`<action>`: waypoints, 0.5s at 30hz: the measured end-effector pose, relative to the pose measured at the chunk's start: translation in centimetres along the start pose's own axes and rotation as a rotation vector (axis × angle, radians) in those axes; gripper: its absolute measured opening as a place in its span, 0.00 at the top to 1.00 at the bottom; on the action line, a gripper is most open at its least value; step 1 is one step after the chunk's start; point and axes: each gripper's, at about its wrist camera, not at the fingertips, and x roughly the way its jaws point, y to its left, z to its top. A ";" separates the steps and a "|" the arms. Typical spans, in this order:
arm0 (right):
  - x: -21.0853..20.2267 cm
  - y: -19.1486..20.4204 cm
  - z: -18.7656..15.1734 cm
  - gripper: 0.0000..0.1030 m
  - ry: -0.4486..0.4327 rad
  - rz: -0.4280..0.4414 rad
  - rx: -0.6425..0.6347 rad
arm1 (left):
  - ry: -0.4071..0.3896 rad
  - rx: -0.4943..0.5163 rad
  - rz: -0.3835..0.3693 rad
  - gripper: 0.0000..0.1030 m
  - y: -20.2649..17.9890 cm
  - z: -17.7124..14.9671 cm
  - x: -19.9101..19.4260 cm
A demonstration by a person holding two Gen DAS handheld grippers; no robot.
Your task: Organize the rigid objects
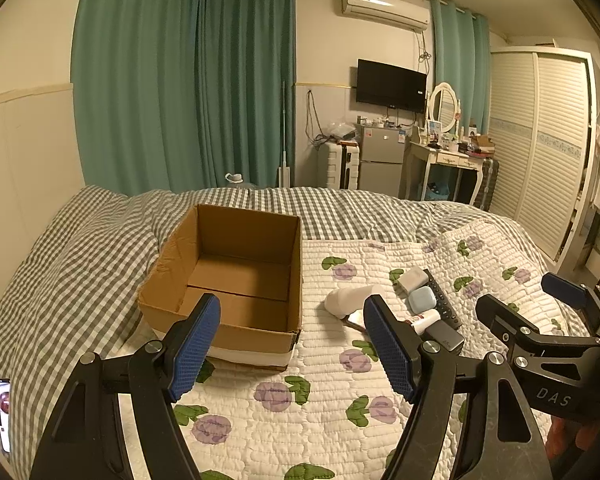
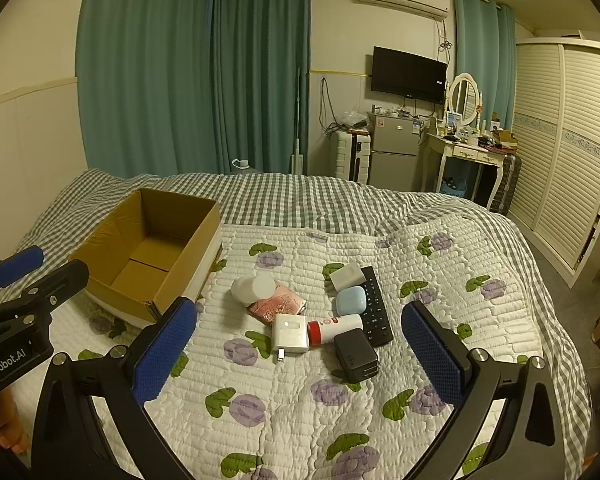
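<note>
One brown cardboard box [image 2: 148, 252] sits open on the quilted floral bedspread [image 2: 300, 400], eight small hard things just right of it, including one black remote [image 2: 376, 308], both grippers [image 1: 292, 344] [image 2: 300, 356] hovering, fingers wide.

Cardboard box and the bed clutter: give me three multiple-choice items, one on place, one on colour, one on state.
1. Where does the cardboard box sit relative to the pile of small items?
A. Left of it
B. Right of it
C. On top of it

2. What colour is the earbud case beside the remote control?
A. Red
B. Light blue
C. Black

3. How are the right tongs?
A. Shut on the black charger
B. Open, holding nothing
C. Shut, holding nothing

Answers: 1 A, box lies left in both views; 2 B, pale blue shell; 3 B, pads wide apart over the quilt.
</note>
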 end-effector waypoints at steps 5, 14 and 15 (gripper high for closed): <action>0.0 0.0 0.1 0.00 0.002 -0.001 0.001 | 0.003 0.001 0.000 0.25 0.1 0.0 0.0; 0.0 -0.1 -0.1 0.00 0.007 0.001 -0.001 | 0.002 0.000 0.000 0.25 0.2 -0.1 0.0; 0.0 -0.1 -0.2 0.00 0.008 0.002 -0.001 | 0.001 0.001 0.001 0.25 0.0 0.0 -0.1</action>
